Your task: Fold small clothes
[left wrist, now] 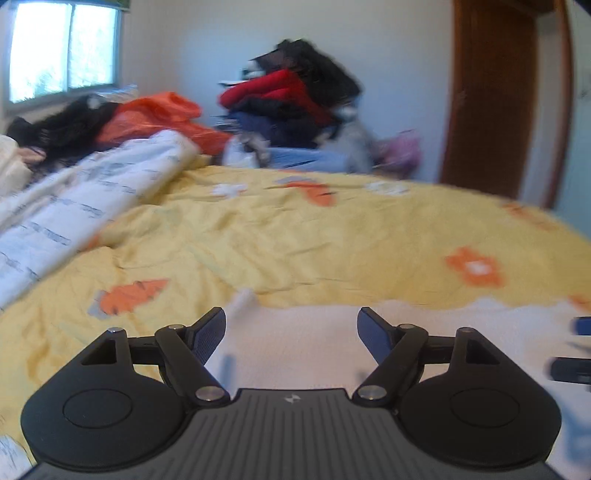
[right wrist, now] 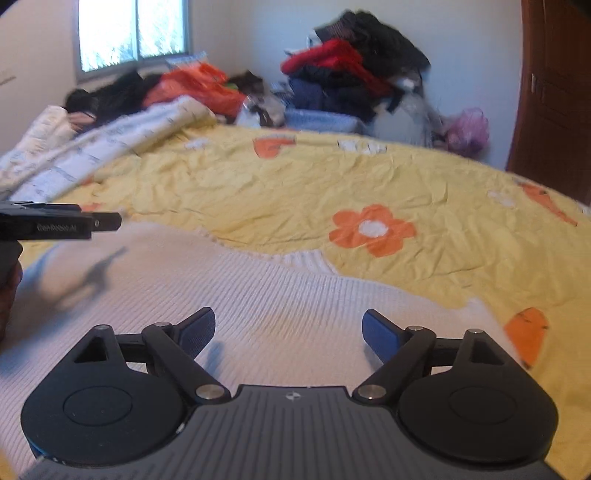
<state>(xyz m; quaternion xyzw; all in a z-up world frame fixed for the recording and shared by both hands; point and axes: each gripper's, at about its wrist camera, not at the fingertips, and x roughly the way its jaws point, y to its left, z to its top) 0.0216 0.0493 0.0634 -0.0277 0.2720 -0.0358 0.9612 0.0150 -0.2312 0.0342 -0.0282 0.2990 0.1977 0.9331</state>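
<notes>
A white ribbed knit garment (right wrist: 207,302) lies spread flat on the yellow bedspread (right wrist: 295,192) printed with orange flowers, at the near side of the bed. The right hand-held gripper (right wrist: 288,332) hangs just above the knit, its blue-padded jaws spread wide with nothing between them; the ribbed fabric shows through the gap. The left hand-held gripper (left wrist: 291,332) is likewise spread wide and empty, poised over the left part of the same garment (left wrist: 314,339), near where the white edge meets the yellow cover. In the right wrist view, the left one enters as a dark bar from the left edge (right wrist: 59,221), casting a shadow on the knit. A rolled white quilt (left wrist: 74,199) lies along the far left of the bed. Beyond the bed, a pile of clothes (right wrist: 351,70) in red, black and navy is heaped against the wall, below and right of a bright window (right wrist: 133,33). A brown wooden door (left wrist: 498,103) stands at right.
</notes>
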